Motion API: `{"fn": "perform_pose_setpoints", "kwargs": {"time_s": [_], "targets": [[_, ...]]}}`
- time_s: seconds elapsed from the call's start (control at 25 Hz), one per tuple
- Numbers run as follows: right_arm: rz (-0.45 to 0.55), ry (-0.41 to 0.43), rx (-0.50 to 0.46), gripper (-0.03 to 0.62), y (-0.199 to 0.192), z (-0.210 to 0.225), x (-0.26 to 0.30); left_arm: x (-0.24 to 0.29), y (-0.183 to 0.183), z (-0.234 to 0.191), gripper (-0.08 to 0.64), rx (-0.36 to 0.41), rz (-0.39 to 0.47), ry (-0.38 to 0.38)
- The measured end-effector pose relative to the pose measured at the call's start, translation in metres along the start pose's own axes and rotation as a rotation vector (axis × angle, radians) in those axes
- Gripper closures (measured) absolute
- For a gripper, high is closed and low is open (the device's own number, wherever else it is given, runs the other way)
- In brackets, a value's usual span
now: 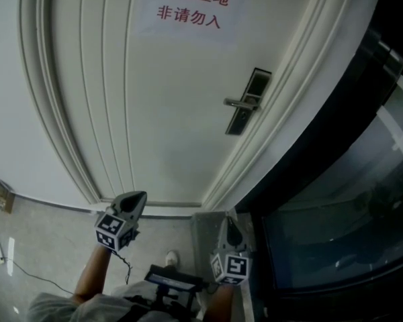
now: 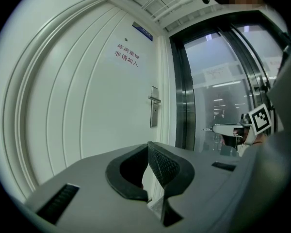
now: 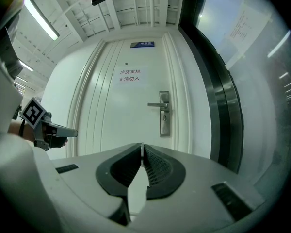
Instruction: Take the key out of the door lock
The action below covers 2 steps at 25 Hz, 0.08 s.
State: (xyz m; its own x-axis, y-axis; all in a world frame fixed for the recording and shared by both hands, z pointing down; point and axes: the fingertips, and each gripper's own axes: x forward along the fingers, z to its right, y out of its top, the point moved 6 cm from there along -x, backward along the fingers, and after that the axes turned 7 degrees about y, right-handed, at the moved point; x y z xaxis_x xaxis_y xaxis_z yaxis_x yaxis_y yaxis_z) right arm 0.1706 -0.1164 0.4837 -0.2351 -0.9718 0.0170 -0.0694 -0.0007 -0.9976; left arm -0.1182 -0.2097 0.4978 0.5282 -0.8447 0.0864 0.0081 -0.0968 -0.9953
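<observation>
The white door [image 1: 168,92] carries a metal lock plate [image 1: 248,102] with a lever handle [image 3: 157,104] and a small keyhole [image 3: 165,117] below it. A key there is too small to make out. Both grippers are low and well short of the door. My left gripper [image 1: 136,198] points up at the door's lower left, jaws shut and empty; its tips [image 2: 148,145] meet. My right gripper [image 1: 229,223] hangs below the lock plate [image 2: 154,108], jaws shut [image 3: 142,146] with nothing between them. Each gripper shows in the other's view: the right gripper [image 2: 228,128], the left gripper [image 3: 63,130].
A paper sign with red print [image 1: 188,5] is stuck high on the door. A dark metal frame [image 1: 322,133] and a glass wall [image 1: 363,200] run along the right. The tiled floor [image 1: 40,240] at the lower left has a thin cable.
</observation>
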Motion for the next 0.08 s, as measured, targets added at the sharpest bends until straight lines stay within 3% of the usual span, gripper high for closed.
{"fn": "perform_pose_setpoints", "kwargs": {"time_s": [0.08], "targets": [[0.003, -0.001, 0.002, 0.575, -0.0012, 0.0005, 0.0004, 0.0005, 0.0003, -0.0002, 0.552, 0.000, 0.000, 0.001]]}}
